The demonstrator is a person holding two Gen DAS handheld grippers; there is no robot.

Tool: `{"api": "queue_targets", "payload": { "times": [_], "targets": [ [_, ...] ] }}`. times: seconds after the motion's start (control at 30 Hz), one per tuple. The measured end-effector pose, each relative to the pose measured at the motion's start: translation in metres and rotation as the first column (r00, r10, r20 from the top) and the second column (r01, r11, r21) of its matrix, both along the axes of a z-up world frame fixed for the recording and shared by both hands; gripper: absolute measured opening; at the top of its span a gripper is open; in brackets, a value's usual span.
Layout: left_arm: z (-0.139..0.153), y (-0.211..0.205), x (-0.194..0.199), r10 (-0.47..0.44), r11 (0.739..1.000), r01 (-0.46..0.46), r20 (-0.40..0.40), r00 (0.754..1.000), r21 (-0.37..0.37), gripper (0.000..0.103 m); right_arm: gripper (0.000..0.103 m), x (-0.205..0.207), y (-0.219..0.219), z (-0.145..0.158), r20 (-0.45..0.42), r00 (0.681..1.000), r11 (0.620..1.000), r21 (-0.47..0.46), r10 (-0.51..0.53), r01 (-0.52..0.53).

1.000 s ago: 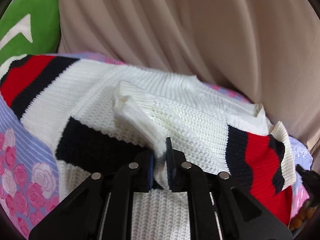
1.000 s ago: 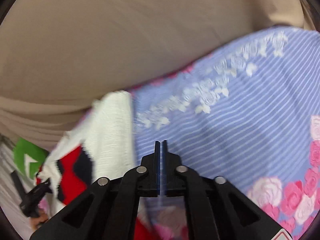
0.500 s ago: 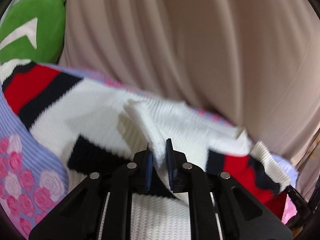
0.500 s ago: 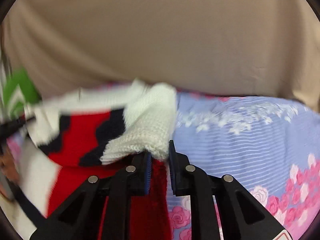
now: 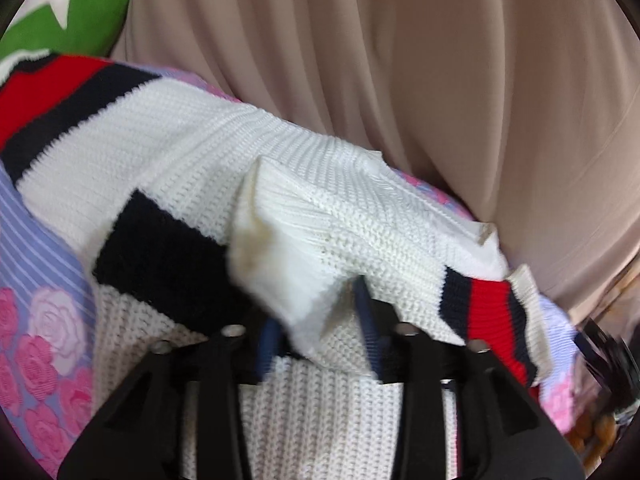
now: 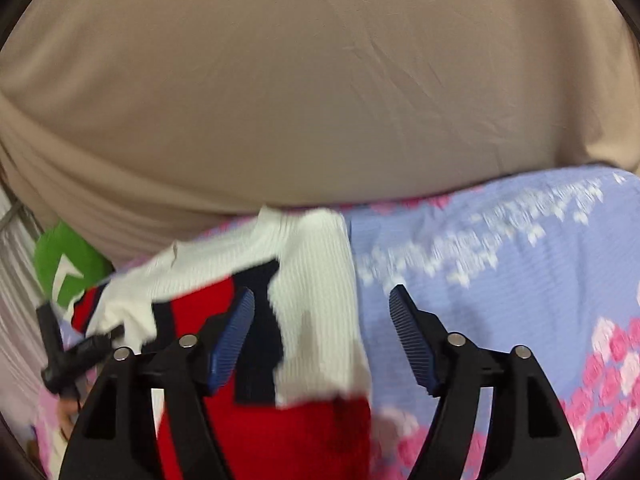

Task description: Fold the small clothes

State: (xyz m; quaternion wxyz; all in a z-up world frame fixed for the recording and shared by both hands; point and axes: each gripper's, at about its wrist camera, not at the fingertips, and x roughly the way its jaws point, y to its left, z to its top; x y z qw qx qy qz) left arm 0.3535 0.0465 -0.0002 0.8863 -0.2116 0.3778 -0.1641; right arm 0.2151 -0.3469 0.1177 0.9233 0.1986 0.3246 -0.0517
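A white knit sweater (image 5: 224,152) with red and navy stripes lies on a blue floral bedsheet (image 5: 36,264). In the left wrist view its folded white cuff (image 5: 304,248) lies between the blue pads of my left gripper (image 5: 316,328), whose jaws stand apart around it. In the right wrist view the sweater's striped sleeve (image 6: 304,320) lies on the sheet below my right gripper (image 6: 322,320), which is wide open and empty. The other gripper (image 6: 72,352) shows at the far left there.
A beige curtain (image 6: 320,80) hangs behind the bed. A green pillow (image 5: 80,4) sits at the back left. The blue rose-patterned sheet (image 6: 520,280) stretches to the right of the sweater.
Both grippers have opened. The left let go of the white cuff; the right let go of the sleeve end, which now lies on the sheet.
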Motion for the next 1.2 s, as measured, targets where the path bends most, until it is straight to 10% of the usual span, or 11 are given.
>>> {"api": "queue_targets", "payload": {
  "times": [0.17, 0.2, 0.23, 0.27, 0.4, 0.53, 0.77, 0.93, 1.2],
  "targets": [
    [0.003, -0.003, -0.002, -0.023, 1.0, 0.024, 0.02, 1.0, -0.009, 0.044, 0.066, 0.087, -0.009, -0.063, -0.182, 0.983, 0.998, 0.064, 0.012, 0.0],
    [0.005, -0.003, -0.002, -0.022, 1.0, 0.022, 0.031, 0.999, -0.004, 0.034, 0.032, 0.099, -0.005, -0.074, -0.208, 0.978, 0.998, 0.054, 0.027, -0.016],
    [0.007, -0.002, -0.002, -0.024, 1.0, 0.024, 0.037, 0.999, -0.006, 0.008, 0.021, 0.102, -0.002, -0.076, -0.188, 0.982, 0.999, 0.04, 0.026, -0.019],
    [0.01, -0.001, -0.002, -0.021, 1.0, 0.022, 0.046, 0.999, -0.016, 0.008, 0.018, 0.098, -0.001, -0.071, -0.133, 0.991, 0.999, 0.042, 0.02, -0.015],
    [0.044, 0.012, -0.015, 0.011, 0.998, 0.002, 0.197, 0.98, -0.065, 0.008, 0.016, 0.056, -0.018, -0.043, 0.226, 0.973, 0.989, 0.151, -0.044, 0.01],
    [0.023, -0.003, 0.01, 0.007, 0.998, -0.014, 0.102, 0.995, 0.063, 0.008, 0.011, 0.112, -0.044, -0.114, -0.141, 0.981, 0.987, 0.068, -0.135, 0.145],
    [0.009, 0.014, 0.004, 0.04, 0.999, -0.04, 0.035, 0.999, 0.005, 0.015, 0.018, 0.064, -0.03, -0.09, 0.05, 0.995, 0.992, 0.1, -0.084, 0.079],
    [0.008, 0.003, 0.001, 0.039, 0.997, -0.041, 0.035, 0.999, 0.059, 0.021, 0.017, 0.077, 0.032, -0.148, -0.195, 0.978, 0.979, -0.174, 0.066, -0.101],
    [0.0, -0.017, -0.019, 0.052, 0.978, -0.06, 0.048, 0.998, 0.198, 0.037, 0.019, 0.054, 0.017, -0.155, -0.121, 0.993, 0.984, -0.178, 0.003, -0.025]
  ]
}}
